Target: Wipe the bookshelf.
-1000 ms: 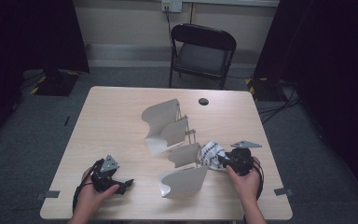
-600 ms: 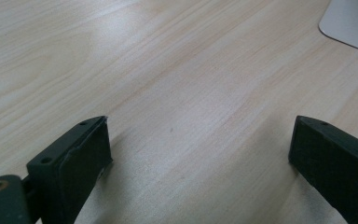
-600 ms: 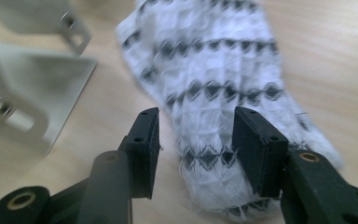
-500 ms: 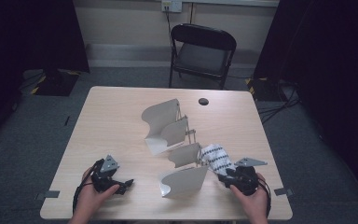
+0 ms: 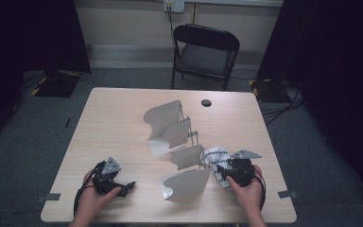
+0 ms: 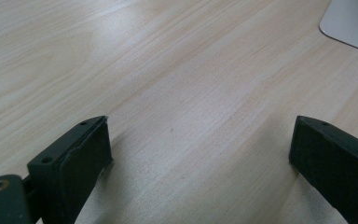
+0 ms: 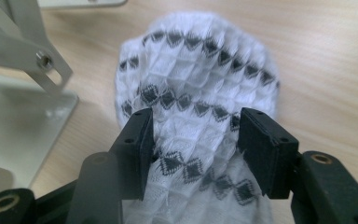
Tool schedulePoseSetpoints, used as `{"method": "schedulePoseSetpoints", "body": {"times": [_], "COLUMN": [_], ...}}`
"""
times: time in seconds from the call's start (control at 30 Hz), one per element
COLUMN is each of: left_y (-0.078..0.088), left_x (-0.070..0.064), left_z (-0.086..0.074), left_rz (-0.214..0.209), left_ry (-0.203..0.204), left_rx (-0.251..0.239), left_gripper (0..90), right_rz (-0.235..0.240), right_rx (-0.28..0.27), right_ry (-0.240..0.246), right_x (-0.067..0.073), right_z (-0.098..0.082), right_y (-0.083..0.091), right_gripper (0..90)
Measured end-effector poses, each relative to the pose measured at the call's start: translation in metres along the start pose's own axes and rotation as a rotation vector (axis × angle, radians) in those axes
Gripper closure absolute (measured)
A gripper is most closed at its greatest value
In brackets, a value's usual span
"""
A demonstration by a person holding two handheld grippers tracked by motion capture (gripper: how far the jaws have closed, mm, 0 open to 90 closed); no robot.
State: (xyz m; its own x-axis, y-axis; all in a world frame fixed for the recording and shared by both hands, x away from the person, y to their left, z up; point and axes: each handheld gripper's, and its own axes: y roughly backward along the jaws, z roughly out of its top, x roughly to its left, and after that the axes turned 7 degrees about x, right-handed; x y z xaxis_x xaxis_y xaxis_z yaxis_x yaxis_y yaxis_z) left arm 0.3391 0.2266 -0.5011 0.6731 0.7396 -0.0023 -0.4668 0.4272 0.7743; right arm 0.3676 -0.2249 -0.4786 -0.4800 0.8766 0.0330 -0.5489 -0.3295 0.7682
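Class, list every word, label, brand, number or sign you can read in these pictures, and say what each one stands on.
None: no readable text in any view.
The white cloth between the right gripper's pads bears only a woven pattern of black diamonds, no letters.
The white metal rack, the table, the black chair and the left gripper show no label or number.
The wall socket is too small to tell.

R tongs (image 7: pixel 193 140) just been opening, white patterned sock (image 7: pixel 196 79) betw jaws, on wood table (image 7: pixel 326 51)
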Motion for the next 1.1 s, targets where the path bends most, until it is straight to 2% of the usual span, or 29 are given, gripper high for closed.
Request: {"method": "schedulePoseSetpoints", "body": {"times": [0.07, 0.1, 0.13, 0.17, 0.23, 0.3, 0.37, 0.53, 0.67, 0.8, 0.9, 0.97, 1.1], "left_y": [0.000, 0.000, 0.000, 0.000, 0.000, 0.000, 0.000, 0.000, 0.000, 0.000, 0.000, 0.000, 0.000], "left_x": [0.000, 0.000, 0.001, 0.000, 0.000, 0.000, 0.000, 0.000, 0.000, 0.000, 0.000, 0.000, 0.000], "left_z": [0.000, 0.000, 0.000, 0.000, 0.000, 0.000, 0.000, 0.000, 0.000, 0.000, 0.000, 0.000, 0.000], "left_rz": [0.001, 0.001, 0.002, 0.001, 0.000, 0.000, 0.000, 0.000, 0.000, 0.000, 0.000, 0.000, 0.000], "left_ry": [-0.007, -0.005, -0.008, -0.005, -0.005, -0.003, -0.003, 0.001, 0.001, 0.001, 0.001, 0.001, 0.000], "left_rx": [0.002, 0.003, 0.003, 0.003, 0.003, 0.002, 0.001, 0.000, -0.001, -0.001, -0.001, -0.001, 0.000], "left_gripper": [5.2, 5.3, 5.3, 5.3, 5.3, 5.3, 5.3, 5.3, 5.3, 5.3, 5.3, 5.3, 5.3], "right_rz": [0.016, 0.004, 0.004, 0.012, 0.018, 0.030, 0.039, 0.049, 0.042, 0.036, 0.040, 0.060, 0.082], "right_rx": [0.010, -0.002, 0.000, 0.002, 0.025, 0.038, 0.041, -0.011, -0.059, -0.121, -0.142, -0.137, -0.113], "right_ry": [0.016, 0.043, 0.043, 0.036, 0.022, -0.004, -0.024, -0.046, -0.039, -0.016, 0.014, 0.025, 0.065], "right_x": [0.001, 0.004, 0.005, 0.006, 0.007, 0.006, 0.005, 0.000, 0.002, 0.010, 0.018, 0.025, 0.038], "right_z": [-0.004, -0.007, -0.007, -0.006, -0.004, -0.003, -0.001, 0.010, 0.030, 0.060, 0.076, 0.084, 0.084], "right_y": [-0.007, -0.010, -0.009, -0.009, -0.006, -0.003, 0.001, 0.022, 0.044, 0.068, 0.074, 0.072, 0.060], "right_gripper": [48.8, 50.9, 54.3, 62.0, 71.3, 76.1, 77.5, 78.0, 78.0, 78.0, 78.0, 78.0, 78.0]}}
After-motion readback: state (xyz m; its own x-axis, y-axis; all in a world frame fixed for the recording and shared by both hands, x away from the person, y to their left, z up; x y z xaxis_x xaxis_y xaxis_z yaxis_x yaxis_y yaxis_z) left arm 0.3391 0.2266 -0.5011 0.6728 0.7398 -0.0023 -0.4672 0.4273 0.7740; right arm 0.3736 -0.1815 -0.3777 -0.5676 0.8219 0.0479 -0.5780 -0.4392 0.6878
